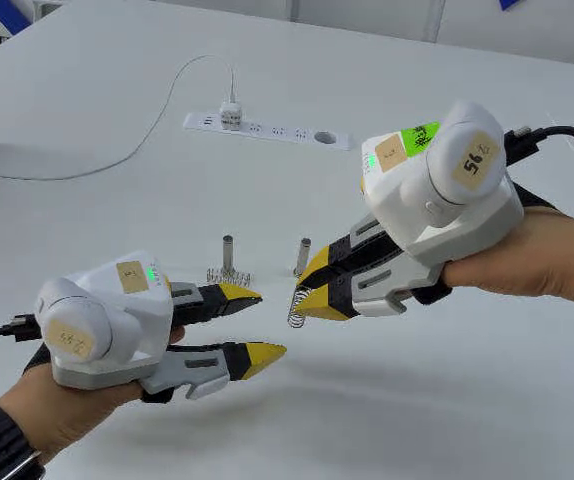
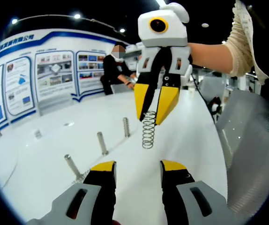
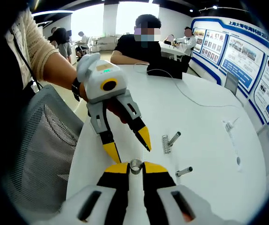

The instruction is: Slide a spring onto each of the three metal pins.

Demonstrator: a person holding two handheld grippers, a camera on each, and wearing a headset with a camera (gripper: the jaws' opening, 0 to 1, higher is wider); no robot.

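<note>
Left gripper (image 1: 272, 322): jaws apart, empty, above white table (image 1: 417, 400). Loose springs (image 1: 229, 276) lie at base of left pin (image 1: 228, 250); second pin (image 1: 303, 256) upright, near. Right gripper (image 1: 302, 298): jaws clamped on spring (image 1: 296, 307), which hangs just before second pin. Power strip (image 1: 267, 130) well behind, broad tabletop between

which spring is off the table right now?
The spring pinched in the right gripper, hanging clear of the table. The other springs sit clustered on it beside a pin.
</note>
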